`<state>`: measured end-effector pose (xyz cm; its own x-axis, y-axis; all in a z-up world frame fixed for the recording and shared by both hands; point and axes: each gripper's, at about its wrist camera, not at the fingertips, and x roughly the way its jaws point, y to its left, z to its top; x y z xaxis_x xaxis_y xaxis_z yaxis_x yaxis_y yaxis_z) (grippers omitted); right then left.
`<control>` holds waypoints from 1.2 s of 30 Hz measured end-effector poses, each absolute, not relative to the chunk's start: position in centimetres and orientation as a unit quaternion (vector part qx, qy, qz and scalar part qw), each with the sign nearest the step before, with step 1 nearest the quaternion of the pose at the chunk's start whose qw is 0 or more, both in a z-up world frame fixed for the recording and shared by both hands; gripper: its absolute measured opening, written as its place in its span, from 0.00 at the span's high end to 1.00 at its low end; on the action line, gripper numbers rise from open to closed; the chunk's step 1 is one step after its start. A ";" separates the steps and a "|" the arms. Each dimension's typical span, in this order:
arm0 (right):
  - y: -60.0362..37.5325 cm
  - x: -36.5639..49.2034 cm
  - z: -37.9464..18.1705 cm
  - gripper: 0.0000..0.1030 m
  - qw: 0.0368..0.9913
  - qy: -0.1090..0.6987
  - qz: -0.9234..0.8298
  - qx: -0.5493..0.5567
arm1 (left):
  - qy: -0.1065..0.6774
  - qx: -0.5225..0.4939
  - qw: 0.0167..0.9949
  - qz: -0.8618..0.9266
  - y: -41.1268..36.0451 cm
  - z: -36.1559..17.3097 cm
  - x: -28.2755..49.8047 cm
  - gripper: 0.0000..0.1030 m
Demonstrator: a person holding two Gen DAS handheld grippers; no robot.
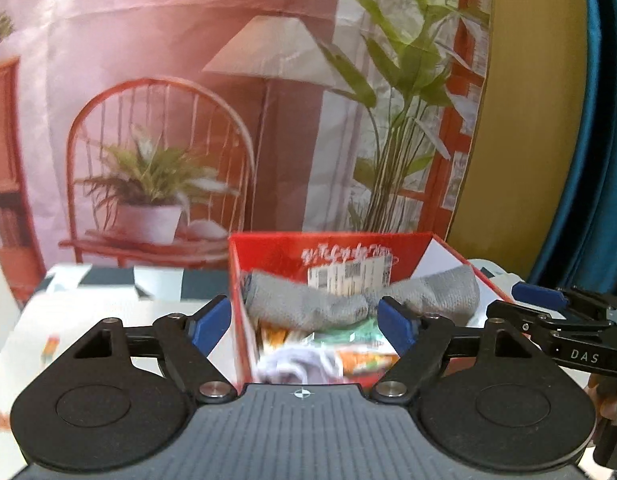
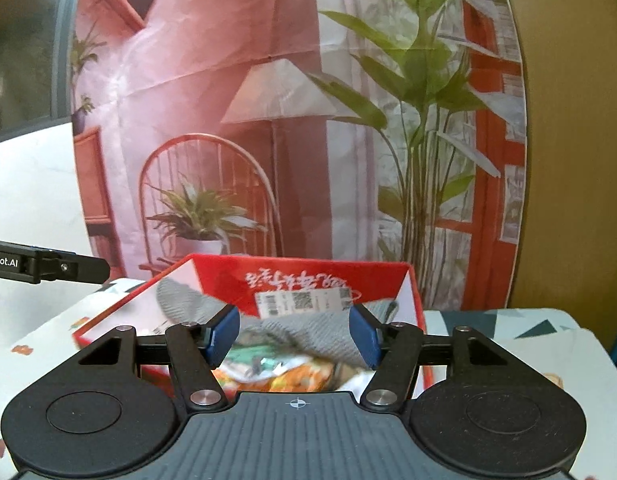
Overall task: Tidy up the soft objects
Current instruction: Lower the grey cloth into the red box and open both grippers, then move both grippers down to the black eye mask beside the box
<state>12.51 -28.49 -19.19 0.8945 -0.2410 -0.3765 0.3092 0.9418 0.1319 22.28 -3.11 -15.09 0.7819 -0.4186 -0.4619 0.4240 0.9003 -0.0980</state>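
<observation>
Both the left gripper (image 1: 304, 320) and right gripper (image 2: 294, 334) hang wide open and empty over the red box (image 1: 332, 250), where grey socks (image 1: 308, 306) drape across blurred, probably fabric items, seemingly already stowed.

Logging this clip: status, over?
Both tools open, empty: left tool, right tool. Grey sock draped over clothes inside red box. Nothing blocking.
</observation>
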 end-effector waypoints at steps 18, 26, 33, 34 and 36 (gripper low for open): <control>-24.2 10.1 -25.3 0.45 0.952 0.262 -0.099 0.126 | 0.338 -0.018 0.920 -0.198 1.2 -23.3 20.0 0.20; -23.9 11.8 -27.8 0.45 0.939 0.304 -0.074 0.140 | 0.368 -0.035 0.909 -0.191 2.0 -25.6 21.3 0.20; -23.8 12.3 -29.0 0.47 0.932 0.322 -0.060 0.157 | 0.375 -0.055 0.903 -0.202 1.9 -26.5 20.9 0.31; -23.9 12.4 -29.2 0.48 0.930 0.326 -0.060 0.161 | 0.377 -0.057 0.902 -0.203 1.9 -26.6 20.9 0.32; -24.0 12.4 -29.5 0.50 0.927 0.330 -0.062 0.168 | 0.381 -0.061 0.899 -0.206 1.7 -26.8 20.6 0.38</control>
<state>12.41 -24.04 -29.46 0.7745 -0.0031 -0.6326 0.2250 0.9359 0.2709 20.64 1.68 -26.77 0.6247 -0.4158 -0.6609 0.3234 0.9082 -0.2658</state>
